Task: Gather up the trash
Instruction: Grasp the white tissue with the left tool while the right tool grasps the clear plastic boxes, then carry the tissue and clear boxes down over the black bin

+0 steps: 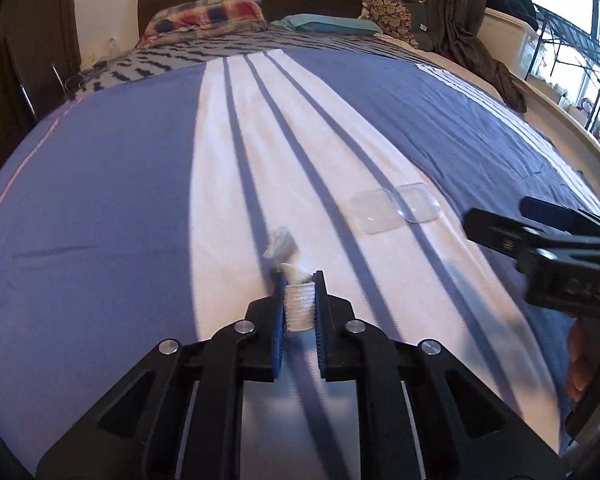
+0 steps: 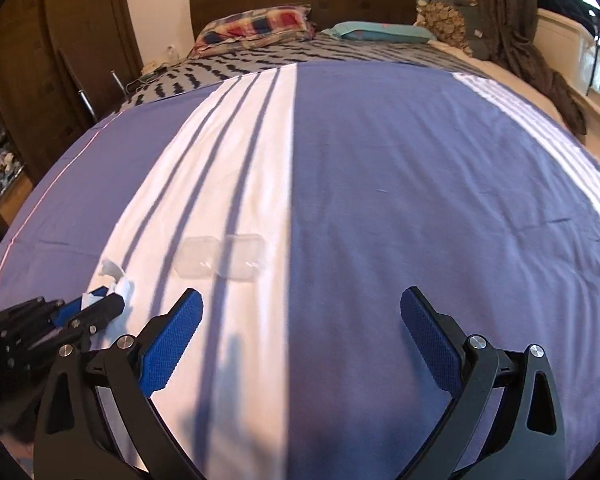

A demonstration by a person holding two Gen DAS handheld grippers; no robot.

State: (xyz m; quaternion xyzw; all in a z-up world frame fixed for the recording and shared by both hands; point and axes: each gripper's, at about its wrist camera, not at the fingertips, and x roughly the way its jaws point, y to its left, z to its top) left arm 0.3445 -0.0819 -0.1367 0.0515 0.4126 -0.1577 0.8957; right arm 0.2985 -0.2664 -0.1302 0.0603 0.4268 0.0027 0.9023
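The left gripper (image 1: 300, 312) is clenching a crumpled white paper tissue (image 1: 298, 306) between its blue pads, the wad bulging out ahead of the fingertips and trailing a greyish twisted end toward the bedspread. It looks light and soft, so it is likely squashing rather than slipping; a pinch across its thickest fold, as here, should be enough.

The right gripper (image 2: 302, 316) is hanging released, its fingers spread wide with nothing between them. Just ahead of them and slightly to the left, a clear plastic clamshell tray (image 2: 220, 257) is lying open and flat on the white band of the blue and white striped bedspread (image 2: 380, 184). I judge it stiff, thin and slick, probably crackling under pressure, so gripping one raised rim edge seems wiser than pressing down on its flat face.

The left wrist view is showing the tissue's embossed texture and how deep it sits in the pads; the right wrist view is showing only its ragged tip beside the left fingers, but it alone reveals how wide the right fingers are standing.
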